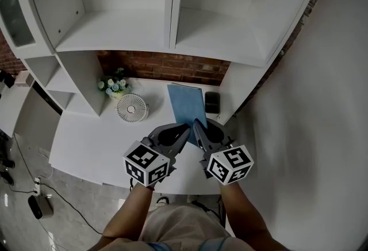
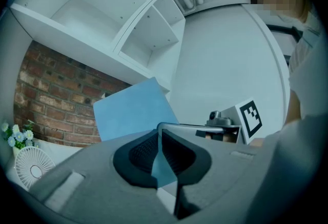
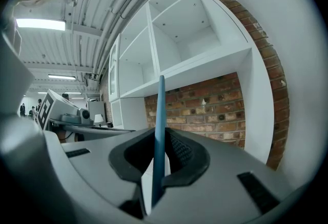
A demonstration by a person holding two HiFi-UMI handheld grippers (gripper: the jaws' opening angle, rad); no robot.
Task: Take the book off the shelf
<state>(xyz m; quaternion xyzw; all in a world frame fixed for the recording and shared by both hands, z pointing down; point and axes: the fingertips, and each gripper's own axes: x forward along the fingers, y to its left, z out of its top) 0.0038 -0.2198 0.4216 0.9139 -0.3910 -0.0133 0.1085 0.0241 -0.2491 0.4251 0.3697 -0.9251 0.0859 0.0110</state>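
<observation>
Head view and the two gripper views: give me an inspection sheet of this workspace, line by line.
Surface: white desk under a white shelf unit.
Job's things: blue book, out of the shelf compartments, held over the desk.
Clutter: small white fan, flowers and a black object at the back of the desk.
Grippers: left gripper and right gripper side by side, both shut on the book's near edge.
Cables: dark cable on the floor left of the desk.
Surroundings: brick wall behind the desk, white wall on the right.
</observation>
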